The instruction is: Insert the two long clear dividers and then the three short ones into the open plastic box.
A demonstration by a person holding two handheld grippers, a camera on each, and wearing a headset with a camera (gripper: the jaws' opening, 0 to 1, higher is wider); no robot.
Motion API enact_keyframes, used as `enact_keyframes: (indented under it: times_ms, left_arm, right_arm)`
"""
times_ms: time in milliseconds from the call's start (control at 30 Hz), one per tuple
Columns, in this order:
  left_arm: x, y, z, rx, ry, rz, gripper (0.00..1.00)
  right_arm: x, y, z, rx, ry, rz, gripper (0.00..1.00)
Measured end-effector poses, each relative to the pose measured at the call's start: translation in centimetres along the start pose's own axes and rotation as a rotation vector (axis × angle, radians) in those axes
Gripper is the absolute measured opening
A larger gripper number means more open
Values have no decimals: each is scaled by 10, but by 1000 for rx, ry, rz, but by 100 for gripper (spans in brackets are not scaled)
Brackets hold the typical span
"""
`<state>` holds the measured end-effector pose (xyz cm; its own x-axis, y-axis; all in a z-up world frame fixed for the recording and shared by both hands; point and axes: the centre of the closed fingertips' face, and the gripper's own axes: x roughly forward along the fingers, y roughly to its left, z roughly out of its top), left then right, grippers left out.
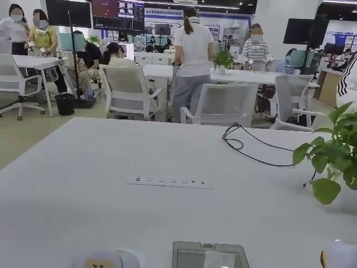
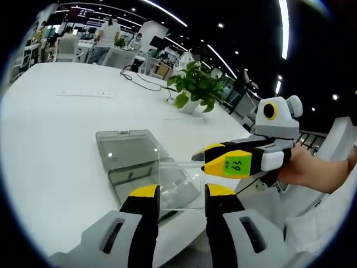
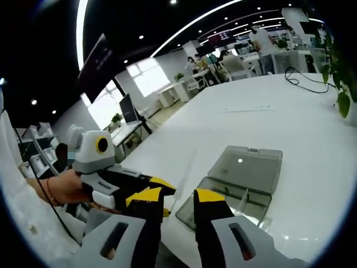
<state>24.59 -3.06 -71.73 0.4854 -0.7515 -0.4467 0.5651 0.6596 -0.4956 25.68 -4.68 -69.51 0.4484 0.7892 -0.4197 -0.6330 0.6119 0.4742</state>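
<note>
Right tool [image 3: 178,196] clenched on one end of a long clear divider [image 2: 181,178], close to the open plastic box [image 2: 131,176] at the near edge of the desk [image 2: 50,134]; left tool [image 2: 182,192] released. Divider judged light, stiff, slick: grip flat faces near an end.

The left gripper [image 2: 182,192] points forward with its two jaws apart. The right gripper [image 2: 218,158] comes in from the right and lies sideways just past those jaws. The right hand [image 2: 304,167] holds it. I cannot tell if its jaws are pinched.
</note>
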Motion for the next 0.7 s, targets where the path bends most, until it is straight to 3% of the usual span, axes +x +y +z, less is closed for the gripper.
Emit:
enact_keyframes:
  times_ms: [500, 700]
  left_arm:
    - [2, 1, -1, 46, 14, 10, 30]
    - [2, 1, -1, 53, 11, 12, 29]
  right_arm:
    - [4, -2, -4, 58, 11, -24, 9]
    - [5, -3, -5, 82, 4, -61, 7]
